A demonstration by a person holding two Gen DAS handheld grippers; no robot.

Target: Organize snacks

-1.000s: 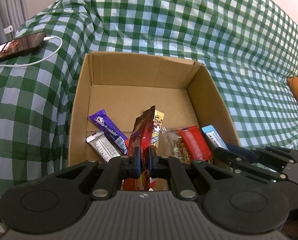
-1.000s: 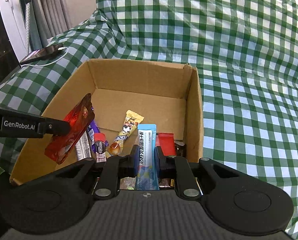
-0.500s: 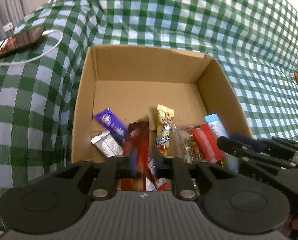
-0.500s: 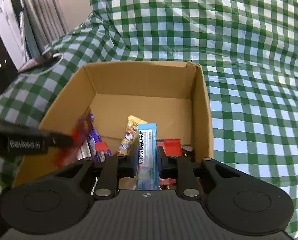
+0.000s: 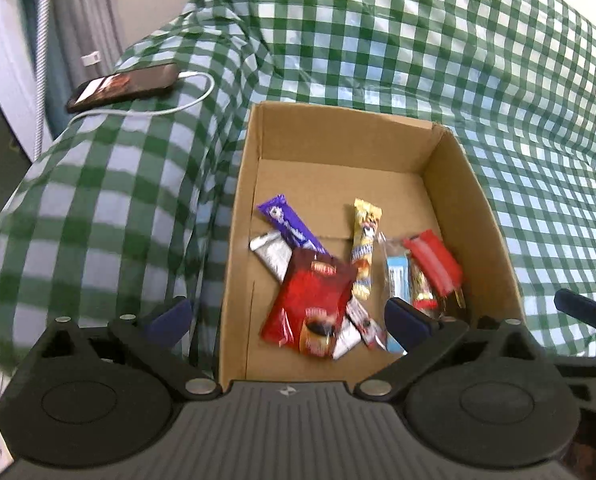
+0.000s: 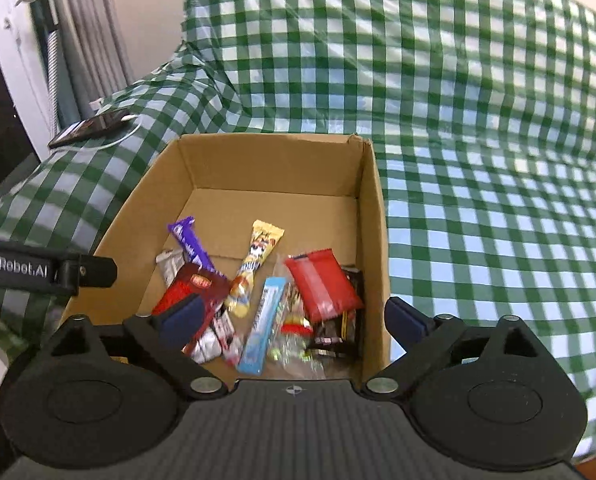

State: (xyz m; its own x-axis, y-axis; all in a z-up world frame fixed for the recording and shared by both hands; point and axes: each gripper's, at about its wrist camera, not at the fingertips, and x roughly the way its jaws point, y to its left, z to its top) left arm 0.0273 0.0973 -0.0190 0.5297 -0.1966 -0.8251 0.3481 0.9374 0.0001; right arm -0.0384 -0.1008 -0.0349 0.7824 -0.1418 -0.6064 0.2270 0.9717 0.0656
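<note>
An open cardboard box (image 5: pixel 337 140) (image 6: pixel 266 160) sits on a green checked cloth and holds several snacks. A red packet (image 5: pixel 309 300) (image 6: pixel 194 292) lies at the box's front left. A light blue bar (image 6: pixel 264 324) (image 5: pixel 395 280) lies at the front middle. A purple bar (image 5: pixel 286 224), a yellow bar (image 5: pixel 363 240) and a red wrapper (image 5: pixel 433 260) lie around them. My left gripper (image 5: pixel 286 318) is open and empty above the box's near edge. My right gripper (image 6: pixel 294 318) is open and empty above the box's front.
A phone (image 5: pixel 122 86) on a white cable (image 5: pixel 170 110) lies on the cloth left of the box. Curtains and a window frame stand at far left. The left gripper's arm (image 6: pixel 38 272) shows at the right wrist view's left edge.
Both grippers opened. The red packet dropped from the left gripper and the light blue bar from the right gripper into the box. Both grippers pulled back and up.
</note>
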